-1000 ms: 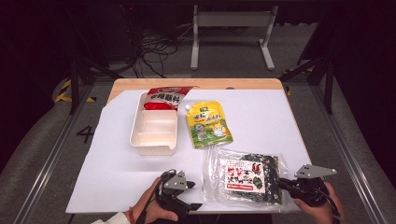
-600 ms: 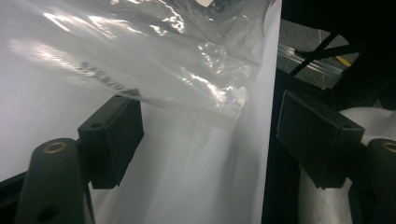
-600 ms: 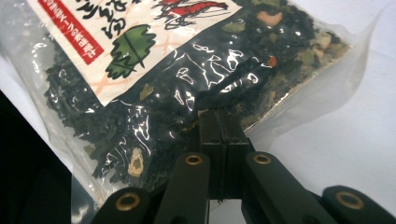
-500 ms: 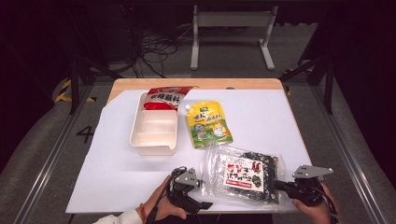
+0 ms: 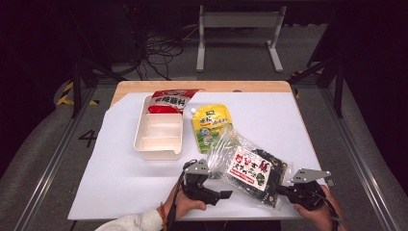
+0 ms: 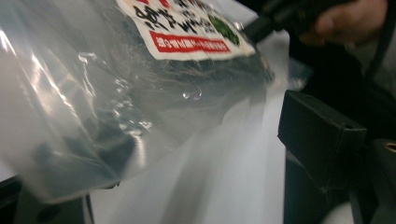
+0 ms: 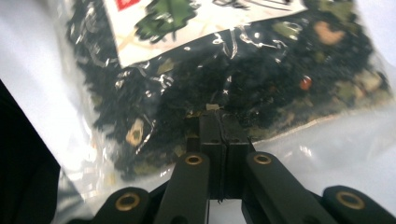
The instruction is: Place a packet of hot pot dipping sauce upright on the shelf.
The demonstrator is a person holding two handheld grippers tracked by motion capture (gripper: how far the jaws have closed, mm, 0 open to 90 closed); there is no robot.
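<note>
Near edge of the counter [image 5: 120, 192], white sheet over a wooden top. Two hands come in from the near side, each with a gripper.

Right gripper [image 5: 284, 191], near right: jaws pressed together on the near right edge of the clear plastic bag [image 5: 250, 171]. In the right gripper view the two black jaws meet flat against each other, with the bag's sealed edge [image 7: 212, 108] pinched at their tips.

Left gripper [image 5: 226, 194], near centre: jaws stand apart. In the left gripper view one black jaw sits at the right, the other low at the left behind the film; the bag's loose clear end [image 6: 93, 116] hangs across the gap. Cannot tell whether the pads press on it.

The bag: transparent, crinkled, shiny with glare. Filled with dark, almost black shredded dry matter, with a few pale, green and reddish bits mixed in. White label [image 5: 248, 166] on top with red and black print and a green patch. It lies slantwise between the two grippers, its far left end puffed up and empty of contents, overlapping the near corner of the yellow-green pouch [image 5: 210, 126].

Farther out: the pouch lies flat, centre, with a spout at its far left corner. Just left of it, a cream divided tray [image 5: 159, 144], long side running near to far. A red and white packet [image 5: 168, 100] rests in the tray's far end, hanging over the rim.
</note>
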